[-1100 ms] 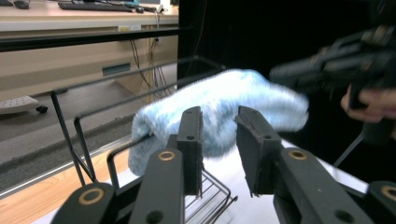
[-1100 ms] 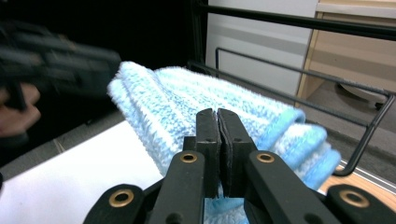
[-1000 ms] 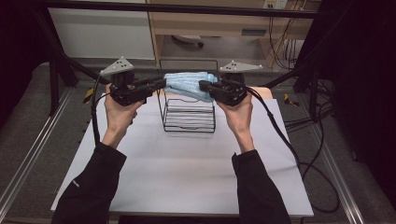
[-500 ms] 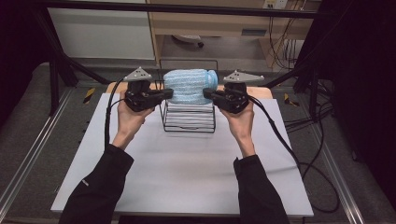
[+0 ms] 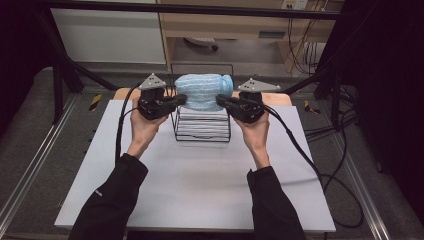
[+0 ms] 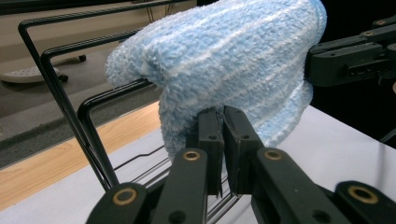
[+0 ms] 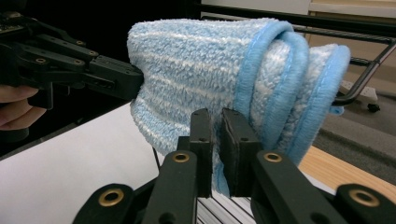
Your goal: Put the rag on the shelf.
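Both grippers are mine, one in each hand, and each has its jaws pressed together on an end of the same light blue towel [image 5: 202, 92]: my left gripper [image 5: 175, 101] pinches the towel's left end and my right gripper [image 5: 223, 103] pinches its right end, so the bundle hangs between them above a black wire rack [image 5: 201, 127]. Under everything lies the white table [image 5: 195, 180], which I reach across with both black sleeves [image 5: 112, 200] coming in from the near edge. The rack stands near the far side of the table, its tall back frame rising behind the towel. In my left gripper view the towel [image 6: 219, 70] bulges over the closed jaws of my left gripper [image 6: 222, 140], with the rack's wires [image 6: 70, 112] to one side and my right gripper [image 6: 355, 60] gripping the far end. In my right gripper view the towel [image 7: 210, 79] shows folded layers with a plain blue hem [image 7: 254, 74], a fold of it caught by my right gripper [image 7: 215, 144], while my left gripper [image 7: 88, 70] bites into the opposite end, my hand [image 7: 14, 105] behind it.
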Tool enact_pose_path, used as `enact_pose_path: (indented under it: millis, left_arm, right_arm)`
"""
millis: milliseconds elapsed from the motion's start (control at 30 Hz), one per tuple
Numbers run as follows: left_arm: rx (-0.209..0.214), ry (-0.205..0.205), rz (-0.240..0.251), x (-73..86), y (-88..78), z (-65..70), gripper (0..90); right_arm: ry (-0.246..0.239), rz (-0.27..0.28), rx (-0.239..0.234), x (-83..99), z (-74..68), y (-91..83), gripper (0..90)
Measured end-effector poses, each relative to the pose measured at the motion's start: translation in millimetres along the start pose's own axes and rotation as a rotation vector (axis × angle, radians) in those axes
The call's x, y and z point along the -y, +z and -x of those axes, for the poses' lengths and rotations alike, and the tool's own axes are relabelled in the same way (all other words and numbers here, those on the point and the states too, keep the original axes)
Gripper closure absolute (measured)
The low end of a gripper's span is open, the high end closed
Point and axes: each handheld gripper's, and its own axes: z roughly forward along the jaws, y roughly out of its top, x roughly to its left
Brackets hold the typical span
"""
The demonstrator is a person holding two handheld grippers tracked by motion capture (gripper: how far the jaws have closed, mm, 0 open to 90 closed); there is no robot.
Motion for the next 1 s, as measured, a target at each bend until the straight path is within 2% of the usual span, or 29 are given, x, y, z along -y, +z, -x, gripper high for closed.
enact_pose_path:
  millis: [100,300,567,767,933,1000]
  left_arm:
    - [0.005,0.009,0.002,-0.9,-4.1,1.9,83.7]
    - [0.018,-0.002,0.025,-10.2,-16.5,5.0,76.1]
    - [0.009,0.009,0.028,-22.4,-26.3,8.7,64.3]
    - [0.007,0.003,0.023,-24.4,-33.3,8.0,51.7]
    - [0.007,0.004,0.0,-21.0,-40.9,5.5,37.8]
    - [0.002,0.008,-0.007,-18.1,-44.6,4.8,33.1]
  right_arm:
    - [-0.012,0.009,-0.003,-0.3,-1.1,-2.3,80.2]
    - [-0.013,0.046,-0.018,-5.8,-2.4,-12.8,71.3]
    - [-0.029,0.069,-0.017,-19.1,-5.9,-21.1,57.0]
    - [-0.024,0.09,-0.018,-25.4,-5.7,-30.2,43.3]
    - [-0.017,0.08,-0.011,-27.1,-4.1,-41.5,29.7]
    - [-0.007,0.077,-0.022,-26.8,-3.0,-46.8,23.9]
